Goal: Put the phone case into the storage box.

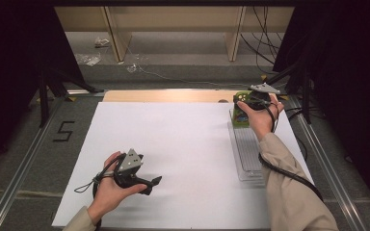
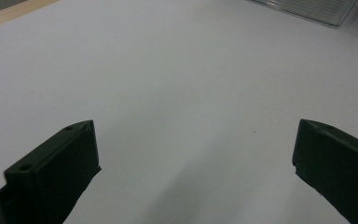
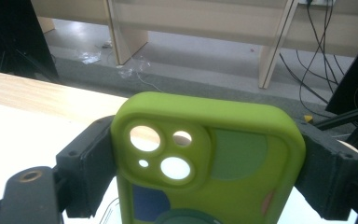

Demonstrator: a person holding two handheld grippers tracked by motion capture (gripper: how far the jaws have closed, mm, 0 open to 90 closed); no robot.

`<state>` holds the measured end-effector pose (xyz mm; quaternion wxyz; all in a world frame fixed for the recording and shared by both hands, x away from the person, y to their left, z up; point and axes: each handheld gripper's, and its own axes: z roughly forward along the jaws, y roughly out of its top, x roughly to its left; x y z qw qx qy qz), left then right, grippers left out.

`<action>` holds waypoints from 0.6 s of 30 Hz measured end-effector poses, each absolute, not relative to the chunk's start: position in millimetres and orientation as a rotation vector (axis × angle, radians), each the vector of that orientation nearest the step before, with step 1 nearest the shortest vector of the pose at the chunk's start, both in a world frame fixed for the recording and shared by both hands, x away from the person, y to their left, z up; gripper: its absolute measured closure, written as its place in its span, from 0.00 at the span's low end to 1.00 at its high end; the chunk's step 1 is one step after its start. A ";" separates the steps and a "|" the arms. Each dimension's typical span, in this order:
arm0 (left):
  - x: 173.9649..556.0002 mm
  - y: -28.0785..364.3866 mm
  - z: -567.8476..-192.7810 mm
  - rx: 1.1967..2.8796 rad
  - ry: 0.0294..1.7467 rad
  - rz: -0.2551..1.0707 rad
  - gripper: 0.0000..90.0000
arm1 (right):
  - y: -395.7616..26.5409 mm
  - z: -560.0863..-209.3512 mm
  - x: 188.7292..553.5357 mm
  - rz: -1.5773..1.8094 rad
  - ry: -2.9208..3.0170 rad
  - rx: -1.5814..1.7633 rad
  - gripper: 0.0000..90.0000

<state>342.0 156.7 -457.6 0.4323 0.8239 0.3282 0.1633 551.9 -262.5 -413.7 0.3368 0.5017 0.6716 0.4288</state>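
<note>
Mostly a white tabletop [image 1: 183, 144], w/ a clear ribbed tray [image 1: 248, 154] lying along its right side. Left gripper [image 1: 144, 180] sits low over the near-left part of the sheet in the person's left hand [image 1: 108, 190]; its fingers [image 2: 60, 163] stand wide apart, nothing btwn them. Right gripper [image 1: 250, 103] is up at the tray's far end, fingers [image 3: 86, 163] clamped on both long edges of a green phone case [image 3: 205, 163], held upright, camera cutouts toward the lens, above the tray's far end.
</note>
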 end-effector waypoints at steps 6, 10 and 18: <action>341.9 156.5 -457.8 2.055 0.818 0.406 0.00 | -261.4 -414.8 551.9 1.117 1.744 1.301 0.19; 341.9 156.6 -457.9 2.051 0.819 0.406 0.00 | -260.7 -415.8 552.2 1.114 1.736 1.300 0.19; 342.1 156.1 -458.6 2.052 0.817 0.405 0.00 | -258.2 -418.2 552.7 1.115 1.718 1.291 0.18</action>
